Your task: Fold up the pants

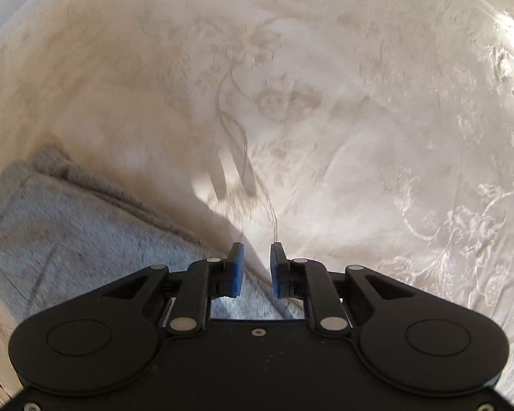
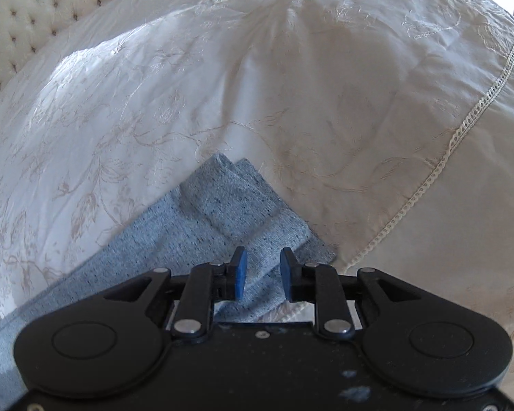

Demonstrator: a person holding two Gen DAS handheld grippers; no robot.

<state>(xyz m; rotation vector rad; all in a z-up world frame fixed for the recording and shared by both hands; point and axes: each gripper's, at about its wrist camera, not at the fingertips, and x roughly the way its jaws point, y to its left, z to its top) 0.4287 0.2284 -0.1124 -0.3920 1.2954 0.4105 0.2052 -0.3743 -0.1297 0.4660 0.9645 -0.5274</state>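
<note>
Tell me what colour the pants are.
Light blue-grey, speckled knit pants; clearest in the right wrist view.

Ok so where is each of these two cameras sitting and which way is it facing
Left wrist view: sits on the left tool, facing steeply down at the embroidered bedspread, with the gray pants at lower left; only the tool's open blue pads show.
Right wrist view: sits on the right tool, facing down and across the bed toward the tufted headboard, over the folded pants; its open tool shows.
Shared: pants and bedspread.
</note>
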